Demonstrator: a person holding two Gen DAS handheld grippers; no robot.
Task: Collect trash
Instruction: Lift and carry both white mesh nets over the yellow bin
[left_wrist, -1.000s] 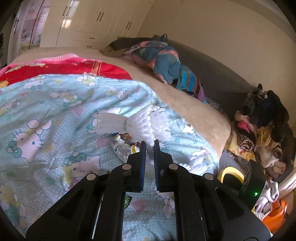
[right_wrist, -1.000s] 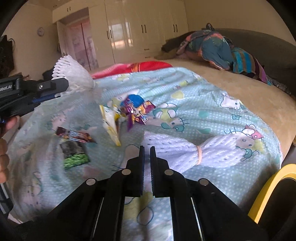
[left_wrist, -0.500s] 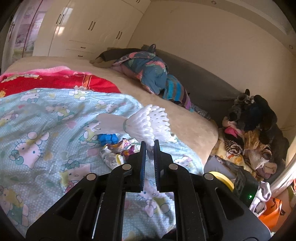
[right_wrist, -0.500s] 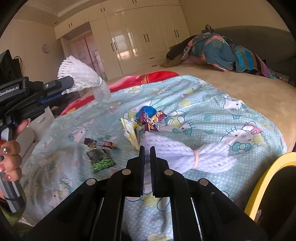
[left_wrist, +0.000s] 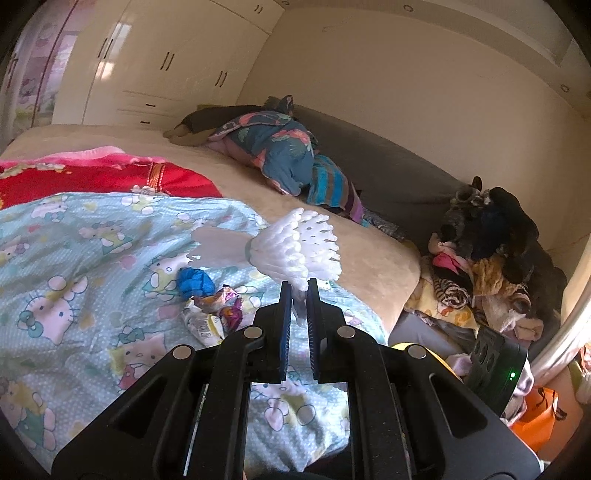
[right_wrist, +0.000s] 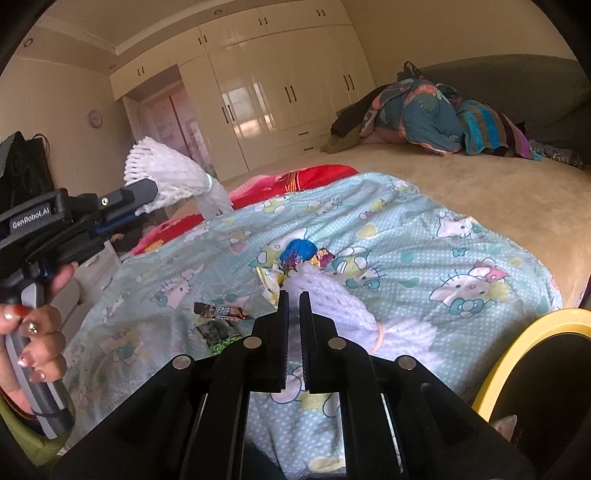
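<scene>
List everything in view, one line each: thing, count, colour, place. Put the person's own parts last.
foam nets: two, white, one clamped in each gripper, lifted above the blanket
blue wrapper: one, blue, crumpled on the blanket
foil wrappers: a small pile, silver and purple, beside the blue wrapper
snack wrappers: two, brown and green, flat on the blanket
blanket: one, light blue cartoon print, across the bed
red cover: one, red, behind the blanket
clothes pile: one, mixed colours, right of the bed
bin: one, yellow rim, lower right
wardrobe: one, cream, far wall
left gripper: black, shut on a net
right gripper: black, shut on a net
hand: one, gripping the left handle
</scene>
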